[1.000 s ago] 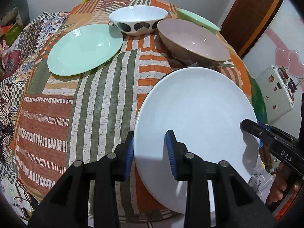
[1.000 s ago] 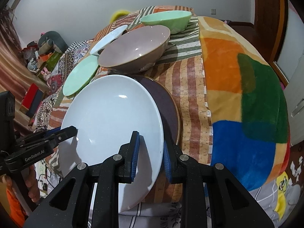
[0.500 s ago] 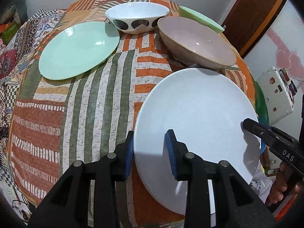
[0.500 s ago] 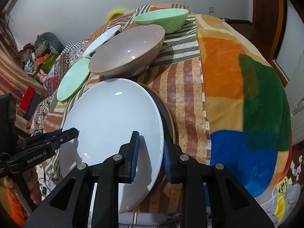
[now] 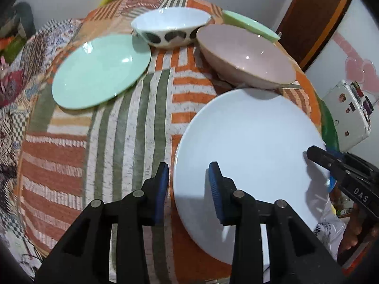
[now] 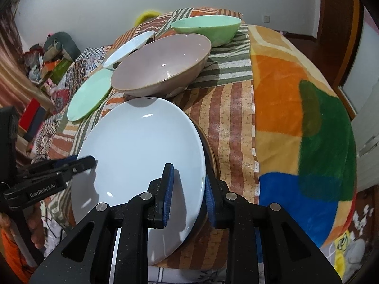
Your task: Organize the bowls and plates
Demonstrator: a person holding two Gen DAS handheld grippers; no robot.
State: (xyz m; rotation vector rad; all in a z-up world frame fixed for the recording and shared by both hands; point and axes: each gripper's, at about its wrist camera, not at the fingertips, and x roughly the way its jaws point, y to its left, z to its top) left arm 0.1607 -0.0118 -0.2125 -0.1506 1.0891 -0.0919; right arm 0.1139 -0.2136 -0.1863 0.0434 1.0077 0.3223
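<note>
A large white plate (image 5: 248, 139) lies on a dark brown plate (image 6: 209, 151) at the table's near edge. My left gripper (image 5: 188, 184) is open and straddles the white plate's left rim. My right gripper (image 6: 188, 189) is open and straddles its right rim (image 6: 151, 146), over both plates. A mint green plate (image 5: 101, 71) lies at the far left. A white bowl with dark spots (image 5: 170, 27), a pinkish-brown bowl (image 5: 246, 56) and a mint green bowl (image 6: 206, 29) stand at the back.
The table is covered with a striped patchwork cloth (image 5: 123, 123) and an orange, green and blue blanket (image 6: 296, 108). A white box with stickers (image 5: 348, 113) stands beyond the right edge. Clutter (image 6: 47, 54) lies to the left.
Both grippers have opened wider around the white plate's rims. The left view has drawn back slightly; the plate now rests lower on the dark plate.
</note>
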